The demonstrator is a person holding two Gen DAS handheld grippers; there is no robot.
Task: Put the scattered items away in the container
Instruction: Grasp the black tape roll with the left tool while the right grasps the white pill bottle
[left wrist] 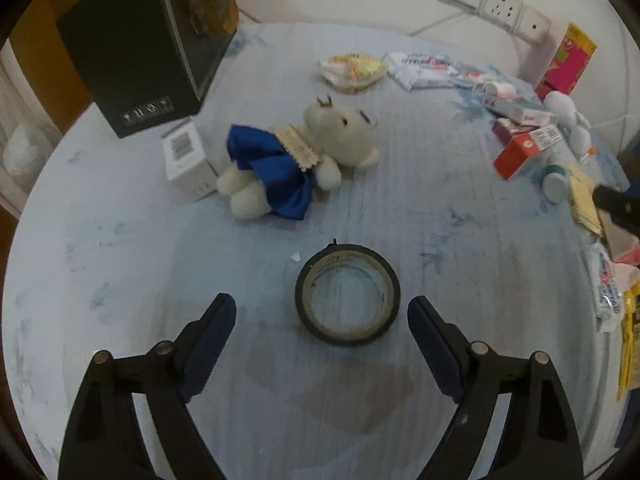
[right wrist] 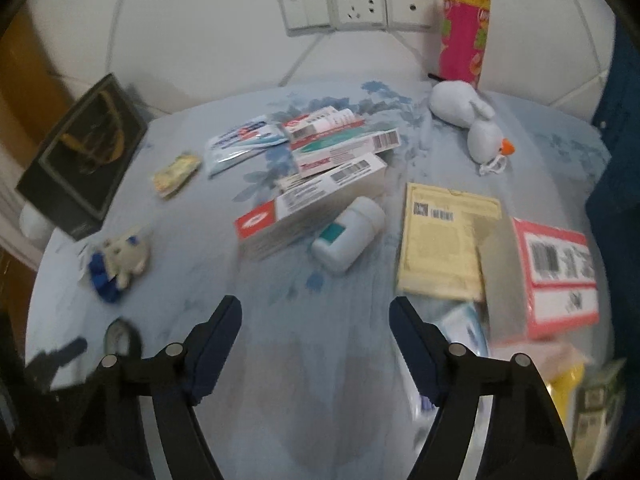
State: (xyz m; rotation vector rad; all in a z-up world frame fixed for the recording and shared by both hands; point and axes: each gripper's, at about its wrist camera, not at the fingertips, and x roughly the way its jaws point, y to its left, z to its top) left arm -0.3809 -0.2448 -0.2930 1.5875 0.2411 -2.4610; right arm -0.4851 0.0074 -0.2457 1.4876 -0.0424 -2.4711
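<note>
A black tape roll [left wrist: 347, 294] lies flat on the blue cloth. My left gripper [left wrist: 322, 303] is open just short of it, a finger on each side, neither touching it. Further back a teddy in a blue dress [left wrist: 296, 160] lies beside a small white box [left wrist: 188, 160] and a black open box [left wrist: 136, 48]. My right gripper [right wrist: 316, 304] is open over bare cloth with nothing between its fingers. Ahead of it lie a white bottle with a teal label [right wrist: 348, 232], a red-and-white carton [right wrist: 288, 216] and a yellow packet [right wrist: 444, 240].
More cartons [right wrist: 340, 148], sachets [right wrist: 240, 140] and a snack packet [right wrist: 176, 172] lie at the back. A plush goose [right wrist: 468, 112] and a pink tube [right wrist: 464, 32] are near the wall sockets [right wrist: 356, 8]. A pink-edged box [right wrist: 556, 268] sits at the right edge.
</note>
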